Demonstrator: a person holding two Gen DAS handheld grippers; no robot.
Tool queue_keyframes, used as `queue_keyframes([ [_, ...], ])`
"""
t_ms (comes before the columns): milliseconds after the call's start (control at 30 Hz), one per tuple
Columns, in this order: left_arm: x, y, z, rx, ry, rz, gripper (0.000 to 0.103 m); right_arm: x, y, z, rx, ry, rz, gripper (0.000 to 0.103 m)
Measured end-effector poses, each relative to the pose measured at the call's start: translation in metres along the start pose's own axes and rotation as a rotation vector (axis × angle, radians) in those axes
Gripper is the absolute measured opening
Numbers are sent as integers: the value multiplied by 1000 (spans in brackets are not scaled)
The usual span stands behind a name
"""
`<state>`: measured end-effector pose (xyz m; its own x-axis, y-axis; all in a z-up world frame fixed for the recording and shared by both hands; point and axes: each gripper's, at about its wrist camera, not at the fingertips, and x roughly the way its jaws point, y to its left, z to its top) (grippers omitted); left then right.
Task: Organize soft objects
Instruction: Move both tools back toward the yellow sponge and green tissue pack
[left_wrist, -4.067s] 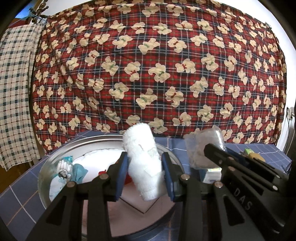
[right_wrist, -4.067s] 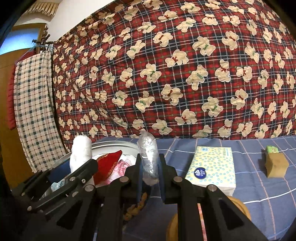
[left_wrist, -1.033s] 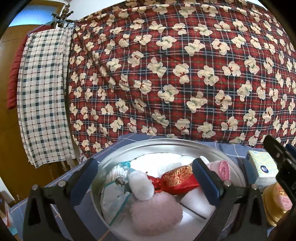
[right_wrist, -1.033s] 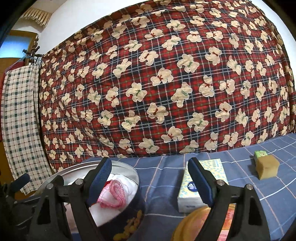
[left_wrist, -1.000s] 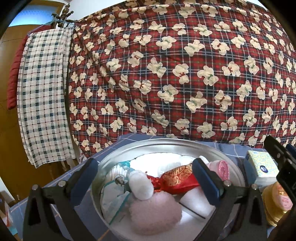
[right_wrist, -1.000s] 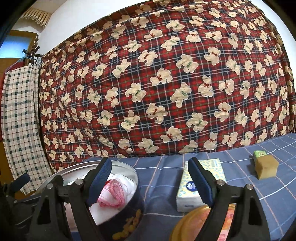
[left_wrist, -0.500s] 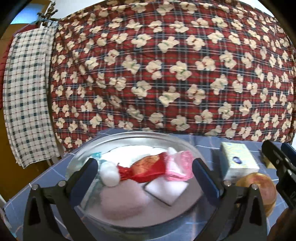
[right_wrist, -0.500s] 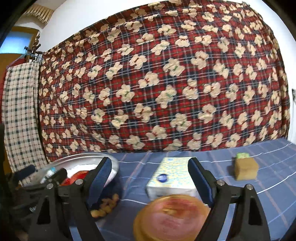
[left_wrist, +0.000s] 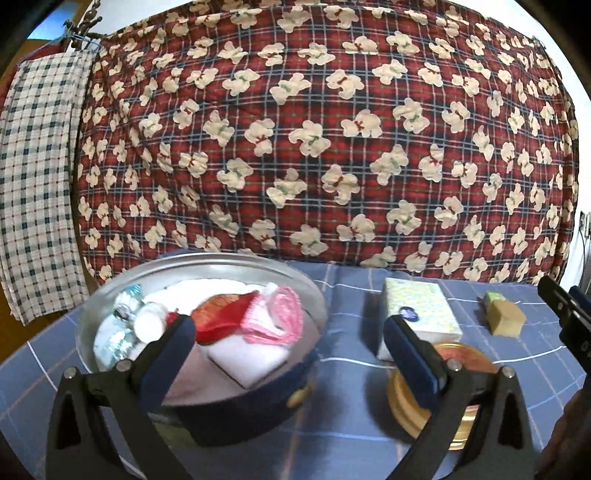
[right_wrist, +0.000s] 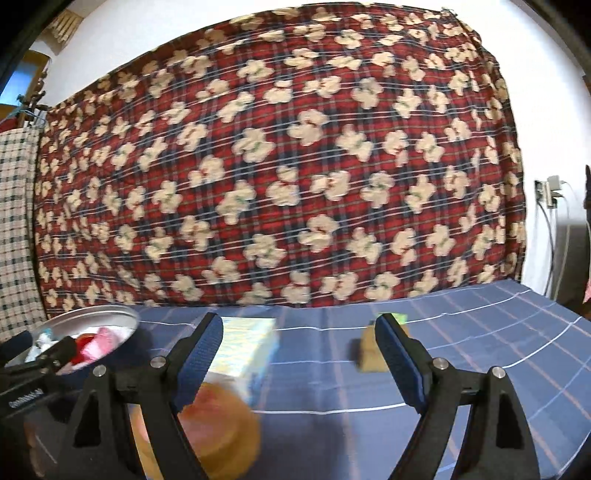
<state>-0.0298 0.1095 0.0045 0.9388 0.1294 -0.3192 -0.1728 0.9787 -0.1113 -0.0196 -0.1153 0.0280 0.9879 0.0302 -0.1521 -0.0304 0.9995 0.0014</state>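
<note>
Blue-checked counter (right_wrist: 461, 332): both my grippers' fingers spread empty, tin (left_wrist: 258, 402) part-filled; next I judge the right gripper (right_wrist: 299, 354) must straddle the sponge (right_wrist: 369, 354).

On the blue checked tablecloth (left_wrist: 343, 435), the round metal tin (left_wrist: 207, 417) holding soft items sits toward the left edge; the patterned tissue box (left_wrist: 419, 314) lies right of it, the round golden lid (left_wrist: 458, 398) in front of that box, and the tan sponge block (left_wrist: 504, 319) farther right.

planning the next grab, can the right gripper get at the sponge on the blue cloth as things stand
Probably yes. The right gripper is open and empty, and the sponge sits alone on the blue cloth just ahead, beside its right finger. Nothing lies between; the tissue box stands well apart.
</note>
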Motion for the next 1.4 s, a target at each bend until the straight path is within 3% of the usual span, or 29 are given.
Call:
queue_keyframes([
  [233, -4, -35, -3, 18, 26, -72, 103, 2, -47, 3, 1, 17, -70, 86],
  [700, -18, -147, -12, 222, 9, -191, 103, 2, -131, 9, 24, 39, -206, 86],
  [1100, 15, -249, -12, 310, 125, -304, 103, 19, -186, 18, -43, 37, -302, 86],
  [1300, 47, -290, -11, 325, 196, -318, 102, 17, -210, 21, 26, 13, -316, 86],
  [1400, 63, -306, -9, 307, 240, -315, 102, 27, -211, 24, -22, 6, -303, 86],
])
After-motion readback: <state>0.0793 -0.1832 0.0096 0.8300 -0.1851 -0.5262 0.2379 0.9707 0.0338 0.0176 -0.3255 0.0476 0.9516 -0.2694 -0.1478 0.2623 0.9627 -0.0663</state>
